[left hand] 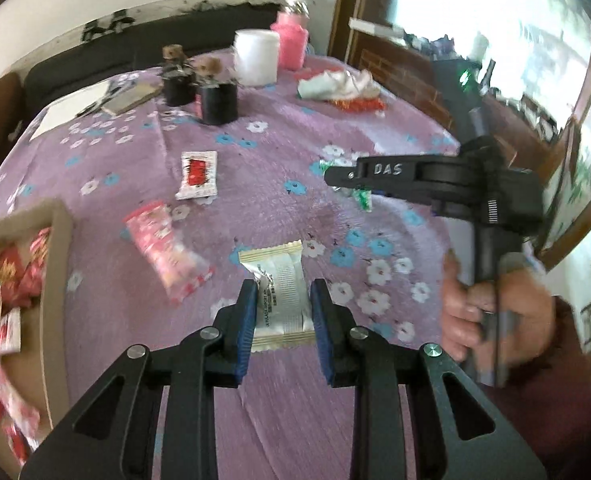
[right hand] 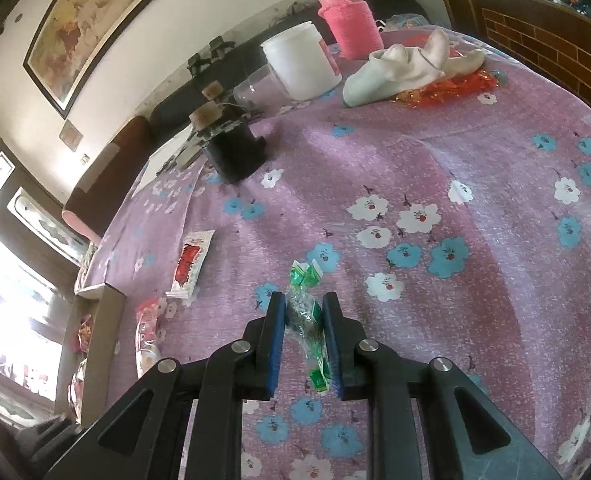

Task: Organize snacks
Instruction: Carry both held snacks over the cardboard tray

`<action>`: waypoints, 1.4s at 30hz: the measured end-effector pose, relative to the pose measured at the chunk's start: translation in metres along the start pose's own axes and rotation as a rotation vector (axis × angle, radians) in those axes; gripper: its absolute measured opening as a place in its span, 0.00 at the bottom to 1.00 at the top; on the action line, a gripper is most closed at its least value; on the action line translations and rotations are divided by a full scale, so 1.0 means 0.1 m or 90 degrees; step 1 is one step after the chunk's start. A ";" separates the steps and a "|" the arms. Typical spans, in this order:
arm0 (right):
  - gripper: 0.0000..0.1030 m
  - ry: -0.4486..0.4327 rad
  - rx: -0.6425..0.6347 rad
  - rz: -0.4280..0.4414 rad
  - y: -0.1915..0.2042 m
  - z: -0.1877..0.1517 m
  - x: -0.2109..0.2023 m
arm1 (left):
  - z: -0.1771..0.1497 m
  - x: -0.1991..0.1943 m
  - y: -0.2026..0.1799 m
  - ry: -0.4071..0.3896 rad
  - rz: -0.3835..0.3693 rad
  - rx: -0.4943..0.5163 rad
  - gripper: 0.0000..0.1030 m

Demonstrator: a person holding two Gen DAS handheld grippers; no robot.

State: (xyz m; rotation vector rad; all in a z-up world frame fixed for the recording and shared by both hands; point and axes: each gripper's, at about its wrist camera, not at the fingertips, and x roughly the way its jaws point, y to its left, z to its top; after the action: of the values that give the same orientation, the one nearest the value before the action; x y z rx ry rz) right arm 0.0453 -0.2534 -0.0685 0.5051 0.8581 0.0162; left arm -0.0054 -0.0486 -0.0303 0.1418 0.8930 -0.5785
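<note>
My left gripper (left hand: 281,292) is shut on a white and gold snack packet (left hand: 279,292), its blue pads (left hand: 249,312) pressing both sides. My right gripper (right hand: 303,312) is shut on a green and clear candy wrapper (right hand: 305,316); it also shows in the left wrist view (left hand: 359,192) under the right gripper's black body. On the purple floral tablecloth (left hand: 295,140) lie a pink snack bar (left hand: 163,244) and a white and red sachet (left hand: 197,176), which shows in the right wrist view (right hand: 189,264). A cardboard box (left hand: 53,264) at the left holds several red snacks.
At the far side stand two black corked jars (left hand: 219,98), a white tub (left hand: 255,56), a pink bottle (left hand: 291,40), a crumpled white cloth (right hand: 407,68) on red wrappers, and papers (left hand: 95,100). The table edge falls off at the right by a window.
</note>
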 end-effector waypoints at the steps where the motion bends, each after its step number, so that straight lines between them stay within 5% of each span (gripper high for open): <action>1: 0.19 -0.001 -0.002 0.004 0.01 -0.01 0.00 | -0.04 -0.07 0.01 -0.007 0.000 -0.008 0.23; 19: 0.19 -0.052 -0.145 -0.104 0.58 -0.34 -0.01 | -0.94 -1.26 1.23 -0.132 0.080 -0.213 0.24; 25: 0.19 -0.041 -0.148 -0.058 0.78 -0.49 -0.21 | -1.21 -1.32 1.63 -0.129 0.107 -0.278 0.24; 42: 0.18 0.060 -0.294 0.163 2.47 -1.14 -0.23 | -1.53 -1.45 2.44 -0.124 0.214 -0.360 0.24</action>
State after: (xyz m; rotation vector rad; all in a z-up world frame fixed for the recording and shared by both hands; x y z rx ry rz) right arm -0.0063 0.0073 -0.0073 0.1765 0.8438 0.4657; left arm -0.0528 0.2705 -0.0442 -0.2703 0.7898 -0.0136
